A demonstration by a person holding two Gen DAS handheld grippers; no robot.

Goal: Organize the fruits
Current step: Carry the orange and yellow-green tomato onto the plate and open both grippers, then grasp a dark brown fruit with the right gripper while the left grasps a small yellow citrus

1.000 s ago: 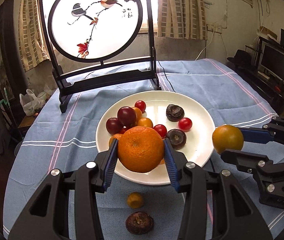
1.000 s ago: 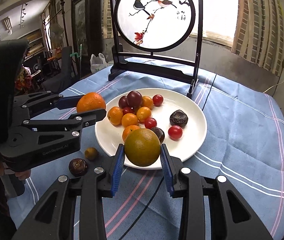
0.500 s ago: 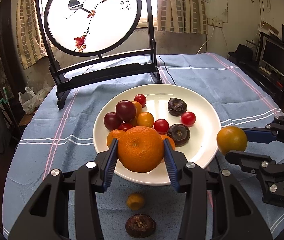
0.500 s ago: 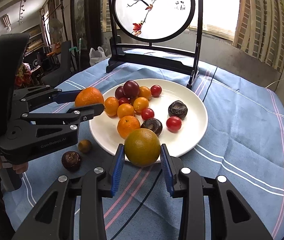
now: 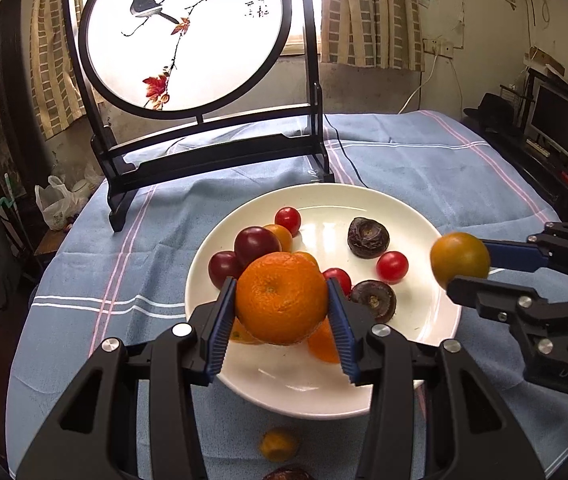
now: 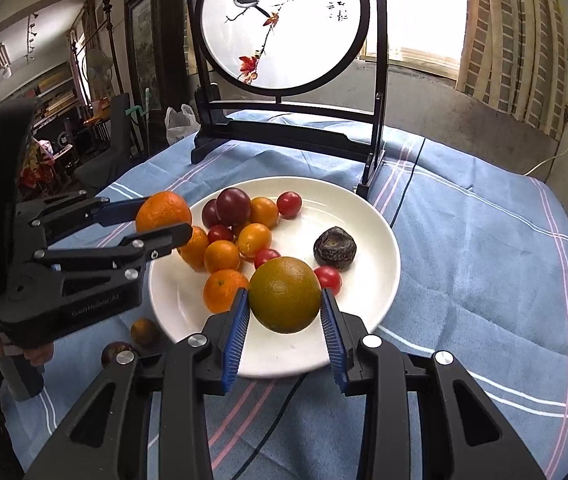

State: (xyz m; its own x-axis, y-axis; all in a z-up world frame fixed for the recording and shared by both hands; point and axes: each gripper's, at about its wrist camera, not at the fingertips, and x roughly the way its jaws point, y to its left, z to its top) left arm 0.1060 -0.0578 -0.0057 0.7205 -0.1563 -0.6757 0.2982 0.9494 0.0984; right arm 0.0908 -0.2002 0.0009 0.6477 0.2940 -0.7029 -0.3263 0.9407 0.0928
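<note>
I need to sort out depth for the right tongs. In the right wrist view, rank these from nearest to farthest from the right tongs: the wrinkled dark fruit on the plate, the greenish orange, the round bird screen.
1. Greenish orange: gripped between the right tongs, over the plate's near rim.
2. Wrinkled dark fruit: on the plate, just beyond, slightly right.
3. Bird screen: upright at the table's far side, behind the plate.

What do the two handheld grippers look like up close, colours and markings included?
Both the left gripper and the right gripper have matte black angular plastic frames with silver screw heads and jaws lined with ribbed blue pads. Faint embossed lettering, not readable for certain, marks each body's side. No cables or sleeves show.
</note>
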